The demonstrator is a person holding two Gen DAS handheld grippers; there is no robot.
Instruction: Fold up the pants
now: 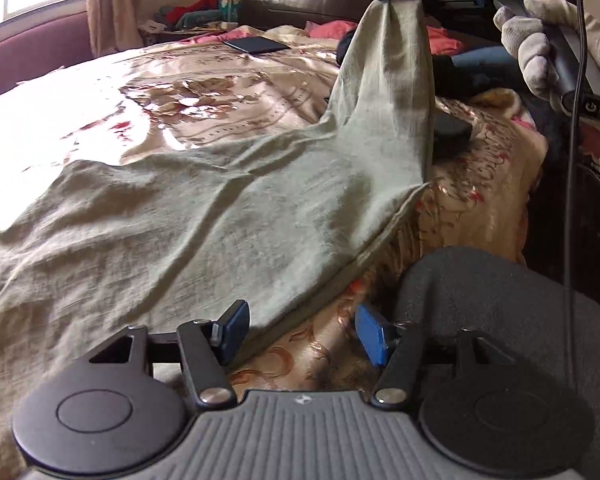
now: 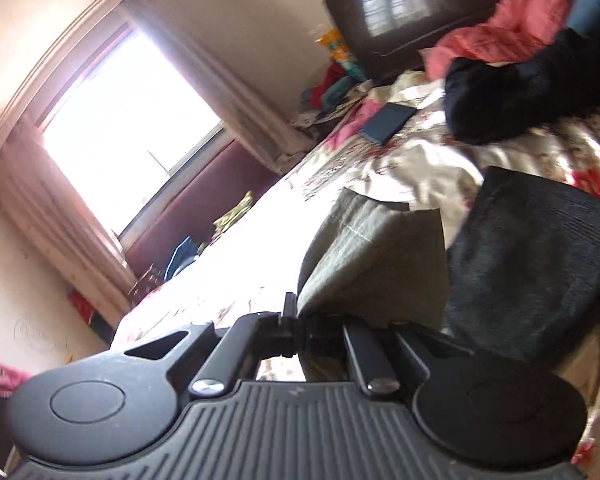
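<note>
your right gripper [image 2: 296, 328] is clamped on a corner of the pants [image 1: 204, 216], lifted off the bed [image 1: 220, 80]; your left gripper [image 1: 300, 336], jaws apart, should pin the near edge.

Floral-covered bed [image 1: 228, 80]: green pants [image 1: 188, 216], phone [image 1: 256, 45], black garment [image 2: 532, 92]

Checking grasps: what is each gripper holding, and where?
Right gripper pinches the green pants at a lifted edge; left gripper holds nothing.
</note>
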